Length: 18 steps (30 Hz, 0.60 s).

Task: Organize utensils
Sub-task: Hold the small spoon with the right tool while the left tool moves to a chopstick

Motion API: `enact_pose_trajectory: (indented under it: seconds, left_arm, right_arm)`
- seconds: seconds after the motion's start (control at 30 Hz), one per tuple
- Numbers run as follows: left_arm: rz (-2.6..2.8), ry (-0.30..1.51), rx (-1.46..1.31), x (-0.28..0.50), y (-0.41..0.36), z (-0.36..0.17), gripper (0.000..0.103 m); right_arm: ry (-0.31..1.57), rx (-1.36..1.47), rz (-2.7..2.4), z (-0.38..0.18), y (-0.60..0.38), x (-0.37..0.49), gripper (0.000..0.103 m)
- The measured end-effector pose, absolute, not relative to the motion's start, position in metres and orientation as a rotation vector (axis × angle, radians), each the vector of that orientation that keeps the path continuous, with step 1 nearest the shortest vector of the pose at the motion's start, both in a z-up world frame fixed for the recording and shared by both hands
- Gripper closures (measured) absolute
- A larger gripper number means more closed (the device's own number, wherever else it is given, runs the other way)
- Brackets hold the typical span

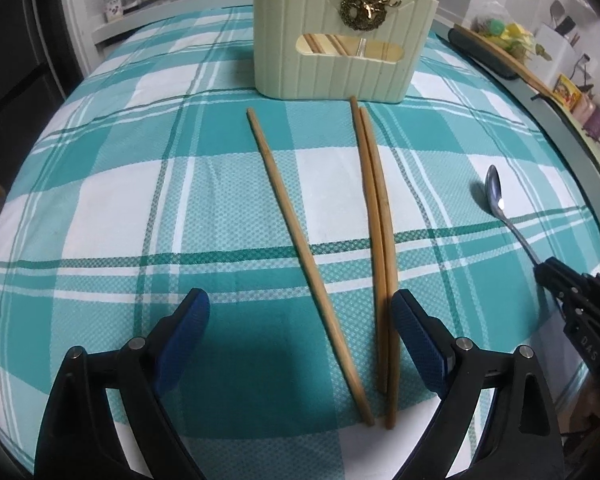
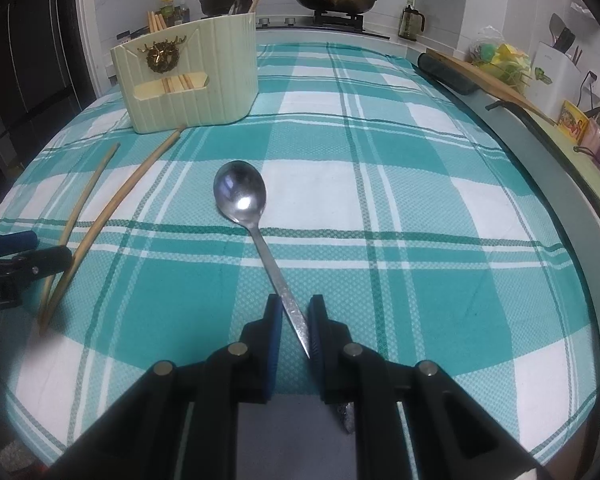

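1. Right gripper (image 2: 295, 312) is clamping the handle of the metal spoon (image 2: 241, 196), with the blue pads pressing on both sides of the handle near its end.
2. Spoon bowl is lying ahead of those fingers on the teal checked cloth (image 2: 400, 208).
3. Left gripper (image 1: 300, 312) is standing wide open just above the cloth, with nothing clamped.
4. Single chopstick (image 1: 300, 248) is running between its fingers, and the paired chopsticks (image 1: 376, 216) are lying just inside the right-hand pad (image 1: 416, 340).
5. Cream utensil holder (image 1: 340, 40) is standing upright beyond the chopstick tips, with more chopsticks showing through its window.
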State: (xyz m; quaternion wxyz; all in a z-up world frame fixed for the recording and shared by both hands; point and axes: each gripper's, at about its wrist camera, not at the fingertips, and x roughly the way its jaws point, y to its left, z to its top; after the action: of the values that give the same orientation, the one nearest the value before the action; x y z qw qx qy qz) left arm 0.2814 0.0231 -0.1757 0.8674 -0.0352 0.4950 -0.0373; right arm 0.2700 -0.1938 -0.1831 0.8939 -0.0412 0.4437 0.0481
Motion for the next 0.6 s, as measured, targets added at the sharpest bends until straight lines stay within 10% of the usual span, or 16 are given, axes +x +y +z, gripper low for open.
enact_pose_trajectory:
  seconds: [0.6]
  left_arm:
    - [-0.073, 1.044, -0.06, 0.313, 0.021, -0.178, 0.003]
  right_arm:
    - [0.914, -0.096, 0.102, -0.183, -0.193, 0.27, 0.09]
